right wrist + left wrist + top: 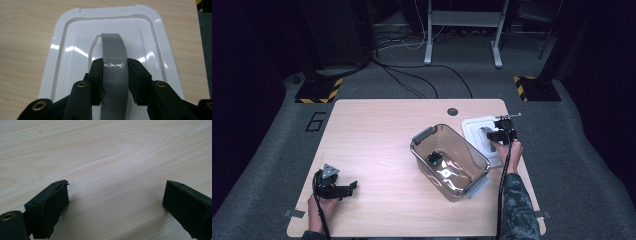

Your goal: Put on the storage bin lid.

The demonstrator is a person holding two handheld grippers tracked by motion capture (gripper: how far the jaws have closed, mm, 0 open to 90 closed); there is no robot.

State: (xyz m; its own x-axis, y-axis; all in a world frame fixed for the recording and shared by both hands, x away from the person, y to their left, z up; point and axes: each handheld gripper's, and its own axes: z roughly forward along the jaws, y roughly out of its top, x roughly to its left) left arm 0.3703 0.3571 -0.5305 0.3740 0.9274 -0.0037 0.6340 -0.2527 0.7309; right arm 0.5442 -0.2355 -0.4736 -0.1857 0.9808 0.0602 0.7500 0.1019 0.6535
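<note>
Two tools (pixel 353 186) (pixel 115 65), one lid (pixel 70 37), one bin (pixel 449 161).

Lying on a pale wooden table (pixel 377 150): a clear plastic bin (pixel 450 161) with grey latches, set at an angle near the middle, a small black object (pixel 434 158) inside. Just beside it at the right, a white lid (pixel 482 134) with a grey handle (pixel 486 135). Gripping that handle, the right gripper (pixel 502 134). Resting near the table's front left corner, well apart from the bin, the left gripper (pixel 353 185).
</note>
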